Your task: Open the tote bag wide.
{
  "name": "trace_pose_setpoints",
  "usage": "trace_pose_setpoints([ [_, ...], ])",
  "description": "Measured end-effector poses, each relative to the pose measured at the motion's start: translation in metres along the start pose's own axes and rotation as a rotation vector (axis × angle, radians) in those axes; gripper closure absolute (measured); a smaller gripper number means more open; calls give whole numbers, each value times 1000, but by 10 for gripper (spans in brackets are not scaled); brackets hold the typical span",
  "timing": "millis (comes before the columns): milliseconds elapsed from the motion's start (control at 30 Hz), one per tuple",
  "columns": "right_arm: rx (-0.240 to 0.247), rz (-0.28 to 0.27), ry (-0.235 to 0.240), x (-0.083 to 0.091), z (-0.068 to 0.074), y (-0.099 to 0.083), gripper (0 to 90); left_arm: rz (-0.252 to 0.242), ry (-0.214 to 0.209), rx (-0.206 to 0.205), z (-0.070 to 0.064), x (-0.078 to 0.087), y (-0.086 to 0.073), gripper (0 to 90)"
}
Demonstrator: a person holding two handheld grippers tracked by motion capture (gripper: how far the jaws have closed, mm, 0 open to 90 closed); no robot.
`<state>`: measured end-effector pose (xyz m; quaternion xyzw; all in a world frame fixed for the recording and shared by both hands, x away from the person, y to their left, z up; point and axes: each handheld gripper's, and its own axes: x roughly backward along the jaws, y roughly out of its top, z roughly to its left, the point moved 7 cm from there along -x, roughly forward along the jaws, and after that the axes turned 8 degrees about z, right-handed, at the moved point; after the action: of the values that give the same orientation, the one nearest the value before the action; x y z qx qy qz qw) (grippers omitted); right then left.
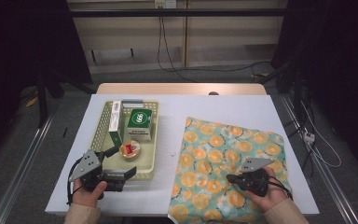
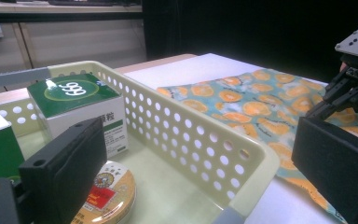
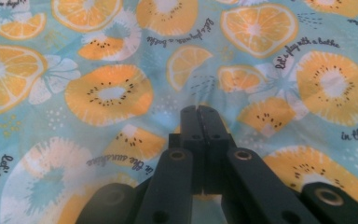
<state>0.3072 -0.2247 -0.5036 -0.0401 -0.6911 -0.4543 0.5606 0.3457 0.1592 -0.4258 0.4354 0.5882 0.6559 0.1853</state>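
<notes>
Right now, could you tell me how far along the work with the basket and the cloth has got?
Early on. Already done: the patterned cloth lies spread on the table. In hand: the left hand-held gripper is open at the basket near the round tin; the right hand-held gripper is shut, over the cloth. Left: the tin and both boxes are in the basket, none on the cloth.
</notes>
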Motion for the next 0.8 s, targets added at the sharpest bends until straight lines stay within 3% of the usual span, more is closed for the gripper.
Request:
trace_pose_setpoints([
  [233, -9, -20, -18, 1, 0, 2, 900, -4, 1, 3, 0, 0, 1, 31],
  [300, 12, -26, -68, 2, -3, 5, 900, -6, -2, 0, -1, 0, 2, 31],
  [367, 1, -42, -76, 5, -10, 9, 900, -10, -2, 5, 0, 0, 2, 31],
  [467, -21, -63, -77, 7, -22, 16, 900, -8, -1, 10, 2, 0, 1, 31],
  [667, -57, -87, -132, 2, -56, 35, 900, -8, -5, 7, -1, -1, 2, 31],
  [767, -112, -136, -153, 4, -77, 48, 900, -10, -5, 8, -1, -1, 2, 31],
  [800, -129, -147, -137, 5, -83, 52, 900, -11, -4, 10, 0, -1, 2, 31],
])
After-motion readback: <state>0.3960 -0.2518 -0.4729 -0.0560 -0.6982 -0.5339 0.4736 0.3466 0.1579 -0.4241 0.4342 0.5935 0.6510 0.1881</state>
